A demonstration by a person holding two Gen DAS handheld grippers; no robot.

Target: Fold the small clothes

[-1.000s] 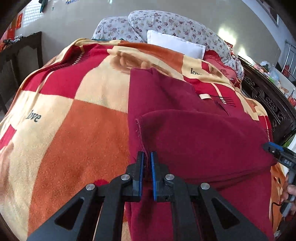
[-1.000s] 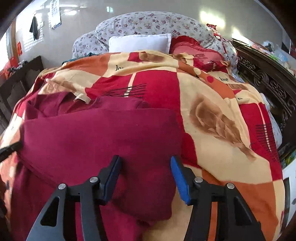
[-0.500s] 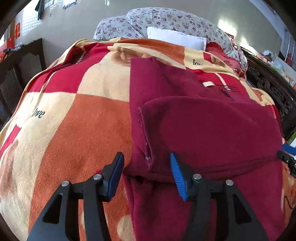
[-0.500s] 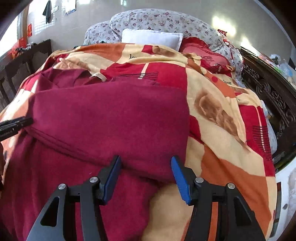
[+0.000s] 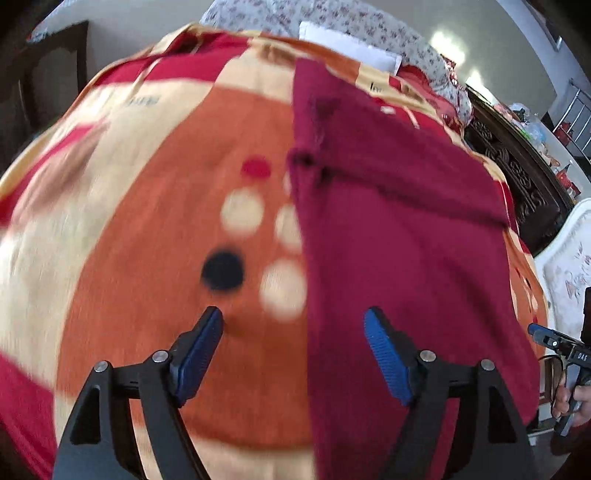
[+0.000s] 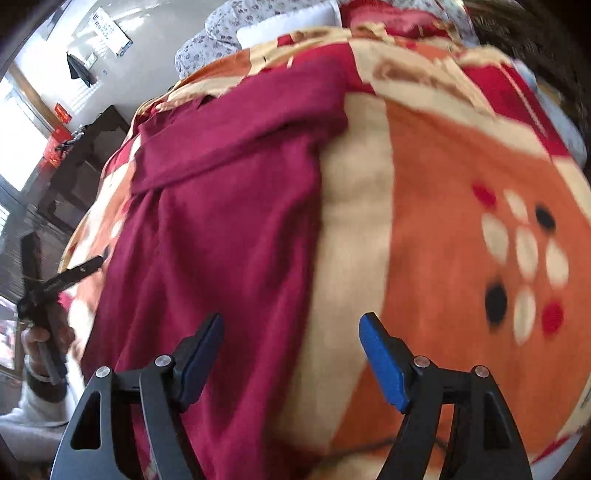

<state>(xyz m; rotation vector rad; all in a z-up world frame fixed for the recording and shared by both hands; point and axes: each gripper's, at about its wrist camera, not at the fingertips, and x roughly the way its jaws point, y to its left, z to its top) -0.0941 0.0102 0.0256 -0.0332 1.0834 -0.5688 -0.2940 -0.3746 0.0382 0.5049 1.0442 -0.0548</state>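
A dark red garment (image 5: 402, 236) lies flat on the patterned blanket (image 5: 155, 206), with a folded part across its far end. My left gripper (image 5: 293, 341) is open and empty, straddling the garment's left edge near its lower end. The garment also shows in the right wrist view (image 6: 229, 206). My right gripper (image 6: 291, 347) is open and empty over the garment's right edge. Each gripper shows at the side of the other's view: the right one (image 5: 554, 341), the left one (image 6: 62, 278).
Floral pillows (image 5: 332, 22) and a white pillow (image 5: 347, 48) lie at the head of the bed. A dark carved wooden frame (image 5: 517, 177) runs along the right side. Dark furniture (image 6: 85, 158) stands to the left. Both views are motion-blurred.
My left gripper opened and let go of the garment's folded edge. Both grippers drew back toward the garment's lower end, and the folded part now lies further away.
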